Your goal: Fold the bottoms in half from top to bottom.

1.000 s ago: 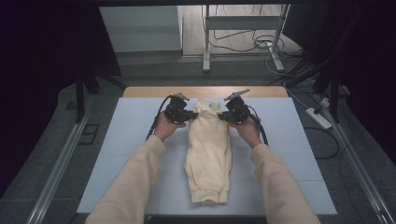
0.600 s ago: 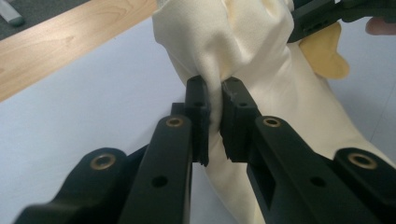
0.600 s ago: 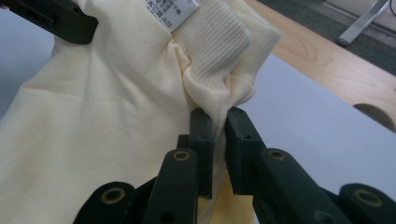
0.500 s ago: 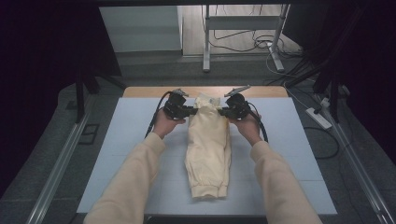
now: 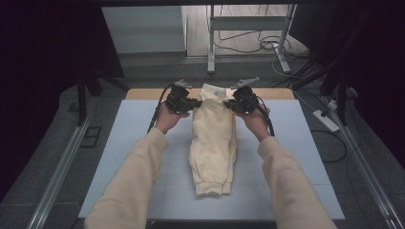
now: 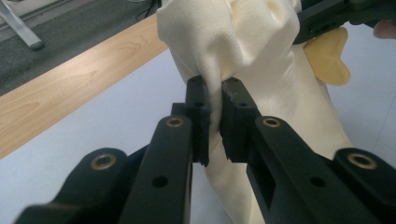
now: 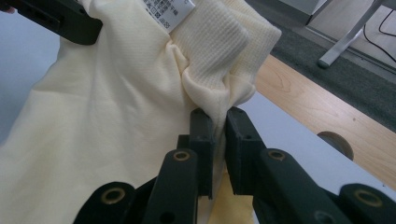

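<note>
A cream-yellow pair of trousers (image 5: 212,143) lies lengthwise down the middle of the pale blue mat (image 5: 296,138), cuffs toward me. Its far waistband end is lifted off the mat. My left gripper (image 5: 195,102) pinches the left side of that end; in the left gripper view the gripper (image 6: 215,100) is shut on a fold of the trousers (image 6: 247,51). My right gripper (image 5: 229,103) grips the right side; in the right gripper view it (image 7: 219,122) is shut on the ribbed waistband (image 7: 219,51), beside a white label (image 7: 170,11).
A wooden table edge (image 5: 143,93) runs along the mat's far side. Beyond it are a metal stand (image 5: 210,43) and loose cables (image 5: 282,47) on the floor. A power strip (image 5: 326,120) lies at the right. Metal rails (image 5: 62,162) flank the table.
Both grippers have risen a little, lifting the trousers' far end higher off the mat. The cuffs stay on the mat.
</note>
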`<state>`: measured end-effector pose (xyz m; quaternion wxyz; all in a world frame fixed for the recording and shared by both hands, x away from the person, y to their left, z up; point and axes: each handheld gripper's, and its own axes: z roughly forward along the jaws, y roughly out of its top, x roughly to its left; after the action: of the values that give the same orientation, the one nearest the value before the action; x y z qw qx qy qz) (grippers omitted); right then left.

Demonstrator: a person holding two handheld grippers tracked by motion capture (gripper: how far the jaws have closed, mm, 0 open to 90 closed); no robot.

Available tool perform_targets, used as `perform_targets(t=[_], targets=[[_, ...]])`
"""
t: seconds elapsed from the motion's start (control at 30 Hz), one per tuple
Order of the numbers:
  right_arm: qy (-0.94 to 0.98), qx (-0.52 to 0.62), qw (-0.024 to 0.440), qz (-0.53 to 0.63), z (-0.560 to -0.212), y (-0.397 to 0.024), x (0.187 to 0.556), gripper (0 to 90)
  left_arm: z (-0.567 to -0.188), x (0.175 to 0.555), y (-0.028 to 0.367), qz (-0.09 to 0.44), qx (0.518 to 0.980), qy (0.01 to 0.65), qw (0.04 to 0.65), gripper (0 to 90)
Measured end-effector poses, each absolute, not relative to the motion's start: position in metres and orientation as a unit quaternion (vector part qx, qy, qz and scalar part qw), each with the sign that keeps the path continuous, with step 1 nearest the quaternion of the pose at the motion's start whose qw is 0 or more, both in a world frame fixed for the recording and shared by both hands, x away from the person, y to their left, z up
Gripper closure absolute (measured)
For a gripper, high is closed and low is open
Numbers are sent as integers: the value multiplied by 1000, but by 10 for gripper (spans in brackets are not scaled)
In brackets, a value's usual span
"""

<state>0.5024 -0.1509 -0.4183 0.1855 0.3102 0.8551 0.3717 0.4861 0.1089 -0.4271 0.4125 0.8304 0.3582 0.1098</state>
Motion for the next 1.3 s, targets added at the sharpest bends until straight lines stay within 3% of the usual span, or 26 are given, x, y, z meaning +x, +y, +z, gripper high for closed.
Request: perform_targets(t=[0.3,0.67,1.3], targets=[[859,313,182,363,-425,-149,506,816,-429,492,108,117,835,359,400,817],[845,295,224,386,-388,-145,514,816,-397,497,115,141,824,351,422,818],[850,310,213,370,-414,-146,511,819,-417,495,110,133,830,352,412,819]])
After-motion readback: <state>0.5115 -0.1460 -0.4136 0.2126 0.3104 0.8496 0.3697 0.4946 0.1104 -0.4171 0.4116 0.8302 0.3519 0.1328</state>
